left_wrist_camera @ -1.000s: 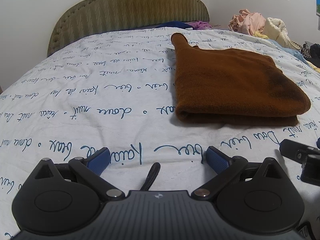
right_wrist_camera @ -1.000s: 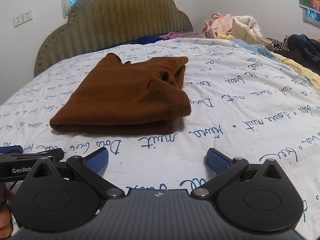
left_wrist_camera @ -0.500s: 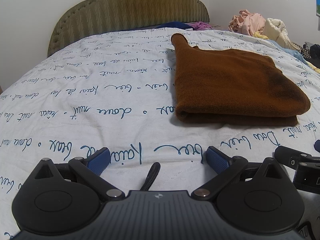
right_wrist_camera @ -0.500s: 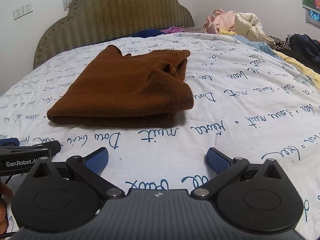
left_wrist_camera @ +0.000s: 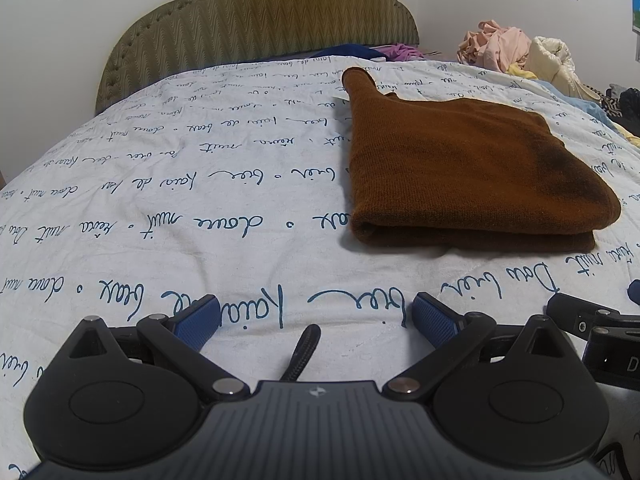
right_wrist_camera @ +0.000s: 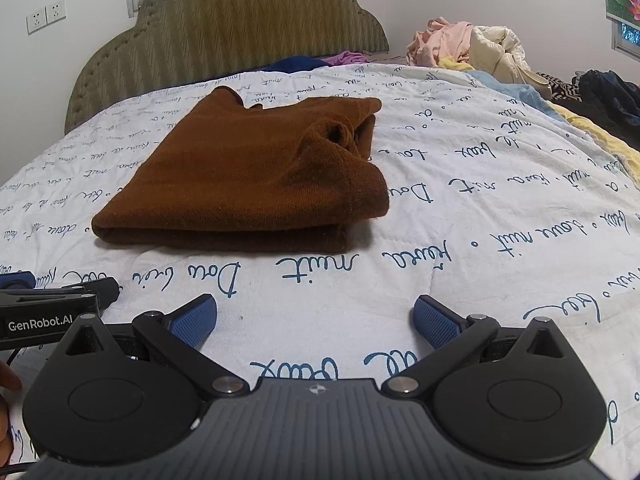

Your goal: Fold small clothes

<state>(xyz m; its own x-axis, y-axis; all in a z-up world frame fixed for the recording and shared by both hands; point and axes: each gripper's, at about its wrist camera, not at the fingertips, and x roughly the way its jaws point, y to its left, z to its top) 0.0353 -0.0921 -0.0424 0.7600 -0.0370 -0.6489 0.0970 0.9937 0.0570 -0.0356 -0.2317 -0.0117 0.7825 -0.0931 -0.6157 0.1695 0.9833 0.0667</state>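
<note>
A brown knitted garment (left_wrist_camera: 460,168) lies folded into a thick rectangle on the white bedspread, its folded edge toward me; a narrow strip sticks out at its far corner. In the right wrist view the brown garment (right_wrist_camera: 256,176) sits ahead and left, with a bunched opening at its right side. My left gripper (left_wrist_camera: 316,320) hovers open over bare bedspread, short of the garment and to its left. My right gripper (right_wrist_camera: 316,318) is open too, empty, just short of the garment's near right corner. Each gripper shows at the edge of the other's view.
The bedspread (left_wrist_camera: 180,200) is white with blue script. An olive padded headboard (left_wrist_camera: 260,20) stands at the far end. A heap of pink and cream clothes (right_wrist_camera: 468,46) lies at the far right, with dark clothes (right_wrist_camera: 608,96) and a yellow cloth along the right edge.
The right gripper has risen and drawn slightly back from the garment. The left gripper has barely moved. Both stayed open; the garment has not moved.
</note>
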